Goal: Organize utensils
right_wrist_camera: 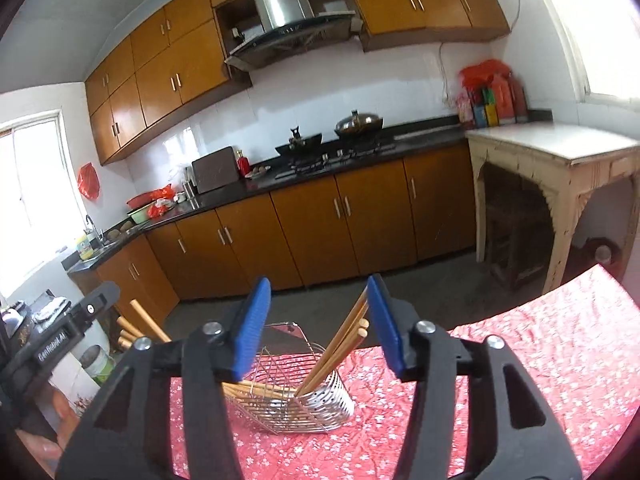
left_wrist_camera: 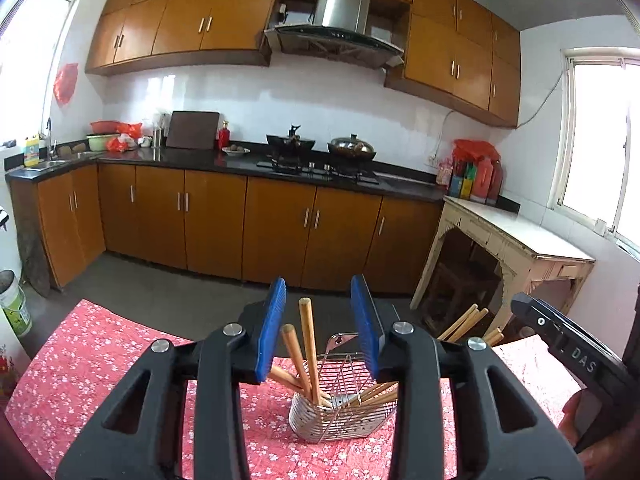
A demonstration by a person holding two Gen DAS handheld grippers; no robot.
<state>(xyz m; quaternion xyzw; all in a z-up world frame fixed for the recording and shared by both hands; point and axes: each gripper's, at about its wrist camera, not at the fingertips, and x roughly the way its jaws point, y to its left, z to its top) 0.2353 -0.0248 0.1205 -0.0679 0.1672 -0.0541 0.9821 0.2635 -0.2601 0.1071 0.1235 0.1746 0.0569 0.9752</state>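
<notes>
While both the left gripper [left_wrist_camera: 318, 330] and right gripper [right_wrist_camera: 318, 326] hang released above the wire holder [left_wrist_camera: 340, 416] at lower centre, its chopsticks [left_wrist_camera: 308, 344] lean upward between their jaws, untouched.

The left gripper [left_wrist_camera: 318, 330] body hides the near surface [left_wrist_camera: 80, 360] and the wire basket's [left_wrist_camera: 340, 420] 3 o'clock side, while the right gripper [left_wrist_camera: 560, 344] runs off at 3 o'clock.
</notes>
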